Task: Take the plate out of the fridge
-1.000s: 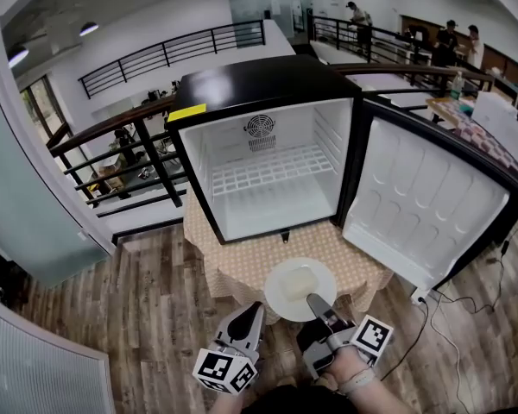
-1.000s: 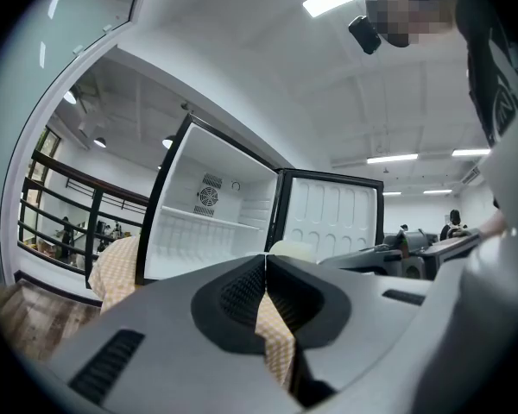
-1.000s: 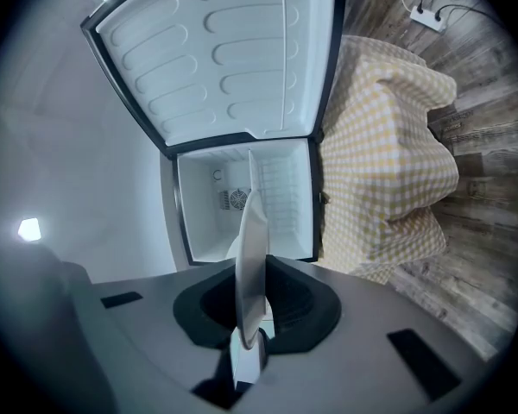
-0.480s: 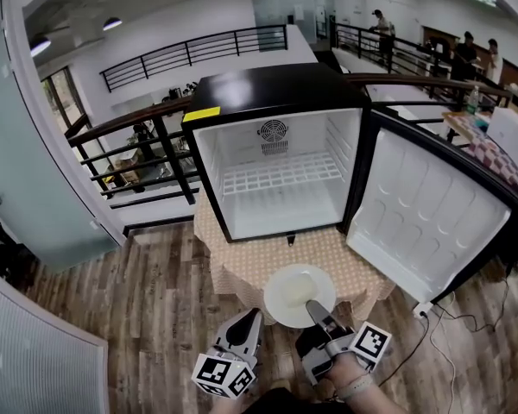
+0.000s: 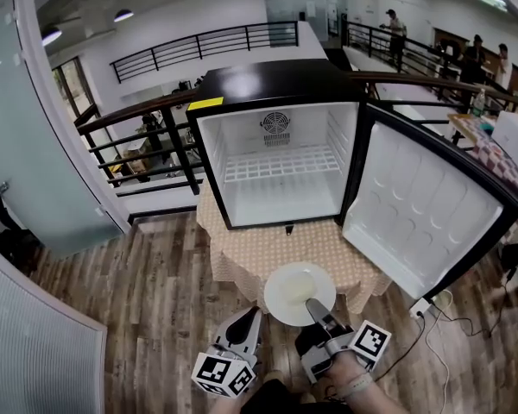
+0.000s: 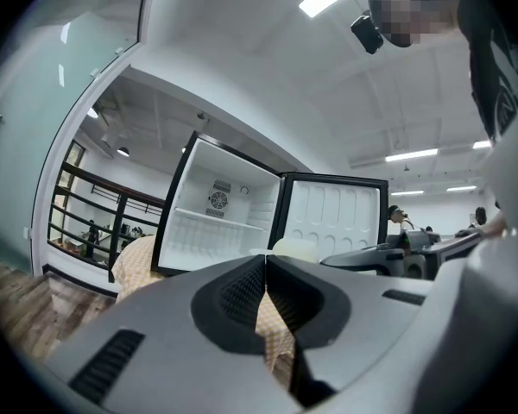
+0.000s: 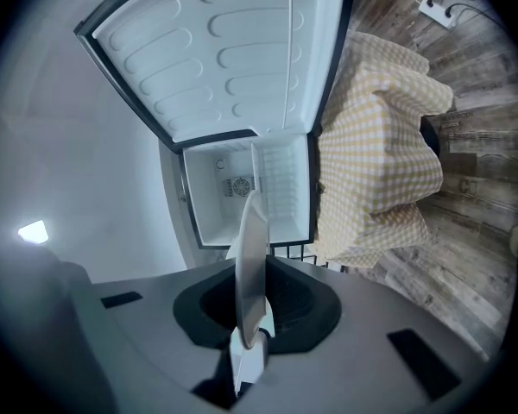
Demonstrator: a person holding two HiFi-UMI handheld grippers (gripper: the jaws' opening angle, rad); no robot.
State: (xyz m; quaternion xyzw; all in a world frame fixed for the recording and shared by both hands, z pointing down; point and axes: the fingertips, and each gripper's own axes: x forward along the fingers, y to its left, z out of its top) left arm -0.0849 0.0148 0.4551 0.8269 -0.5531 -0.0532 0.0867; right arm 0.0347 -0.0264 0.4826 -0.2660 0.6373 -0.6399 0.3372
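The plate [image 5: 274, 299] is already out of the mini fridge [image 5: 276, 80]. It hangs in the air over the near edge of the table [image 5: 242, 253] with the yellow checked cloth, in front of the fridge's open mouth and clear of it, with a pale lump of food [image 5: 296, 283] on its middle. The right gripper [image 5: 313, 304] is clamped on the plate's near rim; in the right gripper view the rim stands edge-on between the pressed pads [image 7: 252, 317]. The left gripper [image 5: 254, 314] is beside it, apart from the plate, its jaws closed together on nothing [image 6: 265, 264]. The fridge cavity and its wire shelf [image 5: 281, 164] look bare, and the door [image 5: 414, 214] stands wide open to the right. The removal step itself seems done, so what is left is probably carrying the plate off or setting it down. With only one edge pinched, the next move calls for keeping the plate level so the food does not slide, and lowering it flat onto the cloth before the jaws let go.
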